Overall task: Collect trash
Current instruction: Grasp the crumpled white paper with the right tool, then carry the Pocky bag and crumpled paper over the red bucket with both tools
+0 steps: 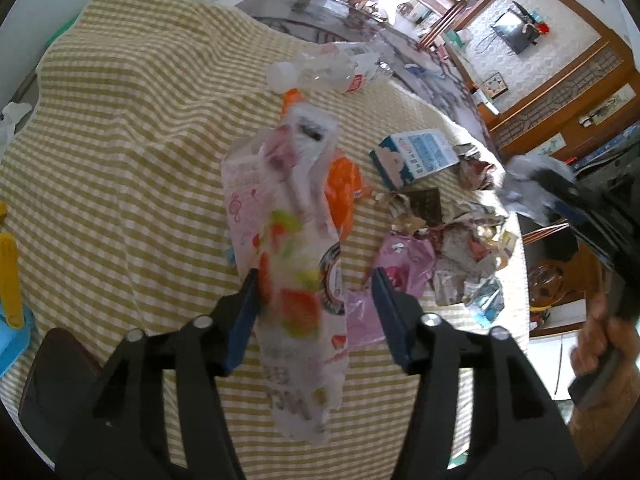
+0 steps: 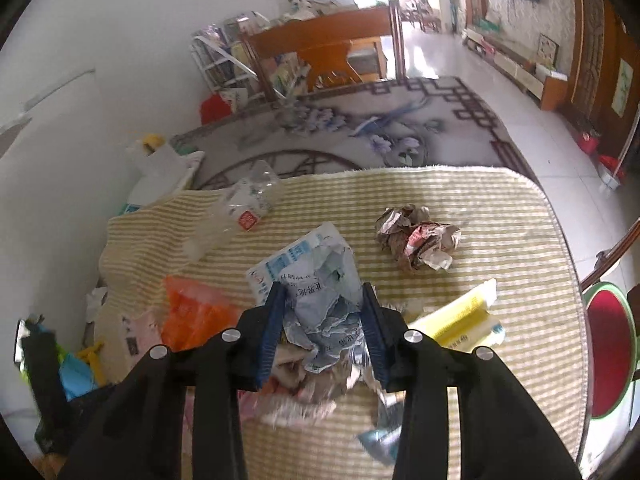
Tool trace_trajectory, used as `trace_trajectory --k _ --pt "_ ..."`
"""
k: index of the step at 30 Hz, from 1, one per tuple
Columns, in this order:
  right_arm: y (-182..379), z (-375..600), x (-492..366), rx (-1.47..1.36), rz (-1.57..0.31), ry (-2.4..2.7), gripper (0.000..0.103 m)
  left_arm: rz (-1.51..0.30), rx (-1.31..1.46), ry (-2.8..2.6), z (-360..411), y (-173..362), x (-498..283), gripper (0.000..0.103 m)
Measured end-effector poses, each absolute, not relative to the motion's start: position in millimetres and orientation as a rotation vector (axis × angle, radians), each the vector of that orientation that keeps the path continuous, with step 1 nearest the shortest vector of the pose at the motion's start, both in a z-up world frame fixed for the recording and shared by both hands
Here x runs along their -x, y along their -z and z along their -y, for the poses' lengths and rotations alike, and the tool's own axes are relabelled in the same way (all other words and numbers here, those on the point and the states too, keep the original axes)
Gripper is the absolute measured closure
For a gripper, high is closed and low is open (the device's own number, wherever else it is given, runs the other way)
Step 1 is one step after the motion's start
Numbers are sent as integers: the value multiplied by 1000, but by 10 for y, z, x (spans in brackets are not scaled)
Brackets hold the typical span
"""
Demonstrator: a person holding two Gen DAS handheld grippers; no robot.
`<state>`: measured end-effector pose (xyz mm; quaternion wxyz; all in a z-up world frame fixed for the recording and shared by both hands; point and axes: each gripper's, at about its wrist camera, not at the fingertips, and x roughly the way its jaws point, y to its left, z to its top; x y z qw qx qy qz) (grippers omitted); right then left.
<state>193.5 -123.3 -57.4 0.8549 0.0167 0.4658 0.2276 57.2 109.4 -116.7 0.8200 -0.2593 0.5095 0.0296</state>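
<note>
Now the right gripper (image 2: 325,322) pinches a crumpled pale blue printed paper (image 2: 324,312) between its blue pads. Meanwhile the left gripper (image 1: 316,312) is spread, and a long, blurred pink snack wrapper (image 1: 292,280) hangs between its fingers, above the checked worktop (image 1: 120,160).

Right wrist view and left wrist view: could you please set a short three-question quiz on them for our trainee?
1. True or false: the right gripper is clamped on a crumpled blue-white paper.
2. What lies on the checked cloth just right of that gripper? A) a yellow packet B) a red mug C) a spoon
3. Fill in: the left gripper has its jaws ___ around the fruit-print wrapper.

Key: 1 true; 2 A; 3 open, with the wrapper between them and the pads not pinching it.
</note>
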Motion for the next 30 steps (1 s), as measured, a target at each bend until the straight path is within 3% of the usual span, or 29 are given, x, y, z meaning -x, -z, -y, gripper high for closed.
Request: trace_trajectory --k 5,6,8,11,22,30 --pt "532 1265 -1687 -21 -961 -484 65 -1117 568 -86 -1121 1267 -577 45" --pt "540 1268 -1657 -23 -962 -484 65 -1120 565 -89 -1123 1276 -572 47" --pt "563 1284 -1599 -33 -966 -483 65 -1119 567 -97 -1139 1278 -554 61" --pt "588 1326 -1531 -52 -973 -473 65 -1104 576 -98 -1159 1242 -516 63" --pt "529 1579 -1427 -95 -941 -422 65 -914 491 -90 -1023 647 -490 64" --pt "539 1855 -1330 -100 -925 -358 64 -873 428 -6 -661 415 -647 64"
